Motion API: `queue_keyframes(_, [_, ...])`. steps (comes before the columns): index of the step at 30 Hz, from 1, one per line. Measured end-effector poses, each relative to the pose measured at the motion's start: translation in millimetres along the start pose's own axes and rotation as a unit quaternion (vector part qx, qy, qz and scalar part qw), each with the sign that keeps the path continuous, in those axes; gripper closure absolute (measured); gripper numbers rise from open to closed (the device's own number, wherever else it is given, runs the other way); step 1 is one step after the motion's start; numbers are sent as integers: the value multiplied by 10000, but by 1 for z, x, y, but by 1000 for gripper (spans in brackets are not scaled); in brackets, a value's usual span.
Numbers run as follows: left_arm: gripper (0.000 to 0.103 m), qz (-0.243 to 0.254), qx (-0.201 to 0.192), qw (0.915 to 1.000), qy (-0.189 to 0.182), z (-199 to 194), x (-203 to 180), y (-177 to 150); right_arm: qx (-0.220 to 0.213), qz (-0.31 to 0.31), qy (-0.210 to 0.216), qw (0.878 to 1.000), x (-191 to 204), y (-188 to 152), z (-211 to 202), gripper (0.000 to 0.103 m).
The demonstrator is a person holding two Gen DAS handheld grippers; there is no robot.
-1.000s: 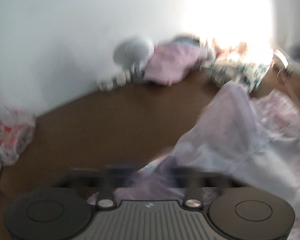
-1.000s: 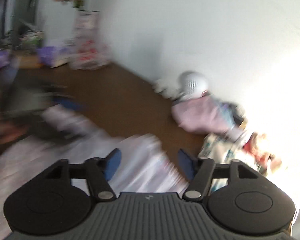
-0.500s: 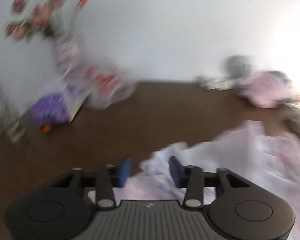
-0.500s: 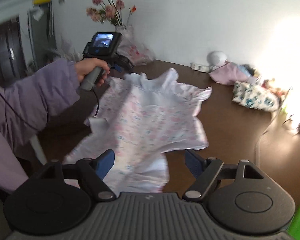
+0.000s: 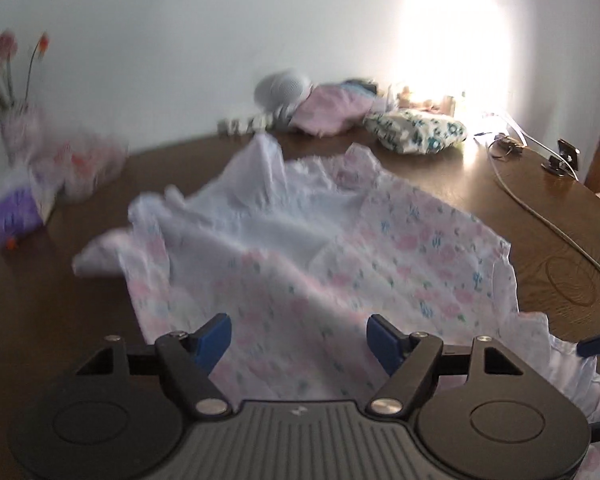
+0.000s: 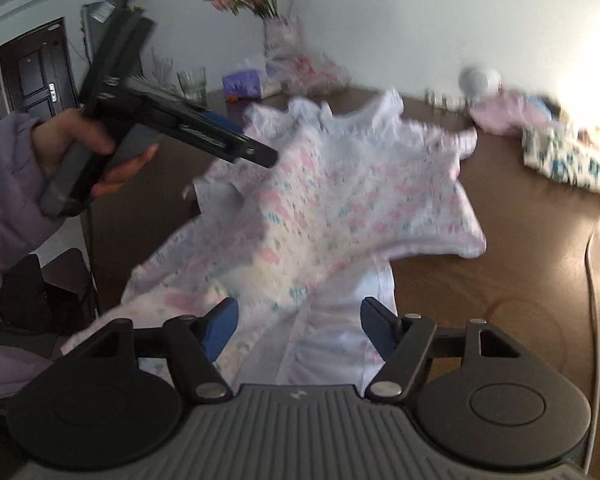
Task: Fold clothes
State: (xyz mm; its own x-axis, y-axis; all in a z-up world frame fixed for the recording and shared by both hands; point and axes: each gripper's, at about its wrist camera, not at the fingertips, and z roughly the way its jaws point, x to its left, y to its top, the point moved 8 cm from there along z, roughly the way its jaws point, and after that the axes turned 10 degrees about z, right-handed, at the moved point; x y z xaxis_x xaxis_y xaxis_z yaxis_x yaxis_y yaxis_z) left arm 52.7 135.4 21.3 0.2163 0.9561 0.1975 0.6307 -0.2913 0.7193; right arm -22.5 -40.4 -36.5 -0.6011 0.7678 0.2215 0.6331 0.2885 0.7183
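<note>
Floral garment (image 5: pixel 340 248), white with pink and blue print, now lies spread across the brown tabletop (image 5: pixel 548 248), filling the middle of both wrist views, its collar toward the upper middle and its hem running down to the lower edge under the cameras. A second ago the left gripper (image 5: pixel 298 338) was clamped on a bunch of this cloth; its jaws have just been opening and now stand spread, with the fabric lying loose below and between them and neither blue pad pressing on it. In the right wrist view that same left gripper (image 6: pixel 204 132) hangs at the upper left, held in a hand (image 6: pixel 80 148) above the garment's edge. The right gripper (image 6: pixel 298 330) has just been narrowing a little yet is also spread, its pads apart above the hem, gripping nothing. My reading: the garment has been released and laid out, though it is rumpled, with one sleeve turned over, so smoothing or a first fold probably comes next. Farther off, at the upper right, sit a pink bundle (image 5: pixel 332 114) and a patterned folded piece (image 5: pixel 418 132), apart from the work.
</note>
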Motion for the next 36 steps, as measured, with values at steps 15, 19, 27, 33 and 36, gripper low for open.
queue_keyframes(15, [40,-285,332,9990,35,1,-50,-40,24,-23,-707,9975,-42,-11,-3,65])
queue_keyframes(19, [42,-356,528,9979,-104,-7,-75,-39,-25,254,-1375,9902,-77,-2,-10,75])
queue_keyframes(27, [53,339,75,9933,-1099,-32,-126,-5,-898,646,-1966,9742,-94,15,-63,69])
queue_keyframes(33, [31,725,1,9974,16,15,0,17,-664,47,-314,9973,-10,-17,-68,60])
queue_keyframes(36, [45,737,283,9966,229,49,45,17,-558,-564,-95,9968,30,-33,-59,56])
